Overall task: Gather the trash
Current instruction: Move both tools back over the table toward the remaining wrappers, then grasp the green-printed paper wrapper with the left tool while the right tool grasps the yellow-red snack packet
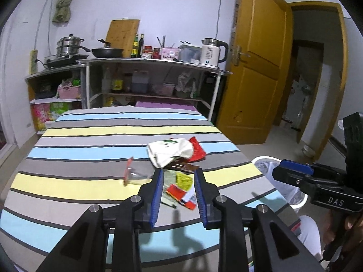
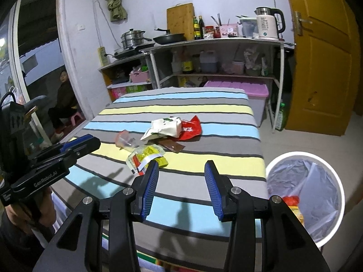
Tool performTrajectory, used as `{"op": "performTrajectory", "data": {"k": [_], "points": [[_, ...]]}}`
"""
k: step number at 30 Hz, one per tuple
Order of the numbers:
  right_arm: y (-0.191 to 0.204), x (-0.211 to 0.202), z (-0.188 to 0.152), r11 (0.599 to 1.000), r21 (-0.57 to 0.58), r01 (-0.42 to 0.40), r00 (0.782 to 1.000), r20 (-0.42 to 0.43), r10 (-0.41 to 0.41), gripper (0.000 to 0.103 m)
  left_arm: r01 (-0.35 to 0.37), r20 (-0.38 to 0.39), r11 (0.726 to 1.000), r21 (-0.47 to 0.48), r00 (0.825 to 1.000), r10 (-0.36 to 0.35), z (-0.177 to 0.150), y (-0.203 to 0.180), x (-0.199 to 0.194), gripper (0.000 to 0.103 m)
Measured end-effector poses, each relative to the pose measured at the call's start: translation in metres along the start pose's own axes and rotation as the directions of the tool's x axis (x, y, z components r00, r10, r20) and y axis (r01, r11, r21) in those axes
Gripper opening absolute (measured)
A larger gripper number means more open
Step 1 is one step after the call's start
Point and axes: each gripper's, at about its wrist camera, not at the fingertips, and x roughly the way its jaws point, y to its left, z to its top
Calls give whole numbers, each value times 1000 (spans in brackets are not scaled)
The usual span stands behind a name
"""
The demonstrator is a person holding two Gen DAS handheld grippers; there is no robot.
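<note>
Trash lies in a loose heap on the striped bed (image 1: 74, 133): a white bag (image 1: 169, 151), a red wrapper (image 1: 197, 151), a brown wrapper (image 1: 185, 167), a clear plastic bag with a red strip (image 1: 133, 174) and a yellow-and-red packet (image 1: 181, 187). My left gripper (image 1: 179, 174) is open, above the bed's near side, with the packet showing beyond its gap. The right wrist view shows the left gripper (image 2: 94, 142) to the left of the yellow packet (image 2: 147, 156), apart from it. My right gripper (image 2: 181, 167) is open and empty, just short of that packet.
A white bin (image 2: 295, 154) with a clear liner stands on the floor right of the bed, some red and yellow trash inside. Kitchen shelves (image 2: 215, 42) line the far wall, and a pink-lidded box (image 2: 249, 91) sits below them. A person (image 2: 64, 104) sits in the left doorway.
</note>
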Motion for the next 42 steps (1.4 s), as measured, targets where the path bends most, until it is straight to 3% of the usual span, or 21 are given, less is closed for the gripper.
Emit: {"op": "performTrajectory", "data": {"k": [7, 16, 23, 33, 42], "points": [[10, 14, 1, 999, -22, -25, 999, -23, 24, 43, -40, -14, 998, -38, 999, 40, -3, 23, 8, 36], [19, 43, -2, 998, -20, -57, 995, -87, 55, 43, -58, -38, 997, -50, 998, 56, -3, 39, 19, 37], [34, 67, 5, 996, -12, -85, 991, -109, 83, 43, -77, -10, 994, -77, 997, 76, 2, 60, 12, 38], [46, 117, -1, 993, 45, -109, 964, -239, 117, 43, -52, -10, 993, -103, 999, 51, -2, 77, 15, 38], [41, 132, 9, 986, 140, -92, 962, -243, 124, 43, -31, -12, 992, -124, 999, 30, -6, 90, 21, 38]]}}
